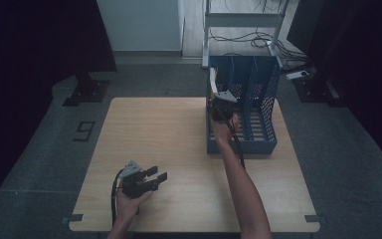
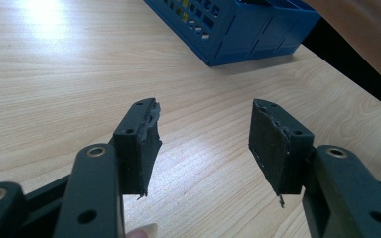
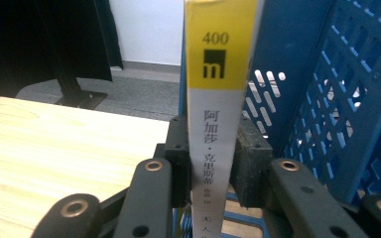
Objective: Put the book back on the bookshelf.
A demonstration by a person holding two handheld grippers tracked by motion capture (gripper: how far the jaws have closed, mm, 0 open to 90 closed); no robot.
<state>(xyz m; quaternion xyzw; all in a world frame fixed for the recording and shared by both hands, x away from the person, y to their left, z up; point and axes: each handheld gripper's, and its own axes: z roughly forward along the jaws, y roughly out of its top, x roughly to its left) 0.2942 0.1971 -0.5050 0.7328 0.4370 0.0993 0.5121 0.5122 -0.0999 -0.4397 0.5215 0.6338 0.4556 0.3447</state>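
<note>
We see the file rack [image 1: 261, 144] on the table's [image 1: 154, 134] far right part; the book [image 3: 217, 114] stands in its leftmost compartment, the left gripper [image 1: 154, 178] well nearer us.

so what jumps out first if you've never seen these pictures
The blue perforated plastic file rack at the wooden table's far right, where the right tool clamps an upright yellow-and-white-spined book at the rack's left compartment. The left tool rests open near the table's front edge.
</note>
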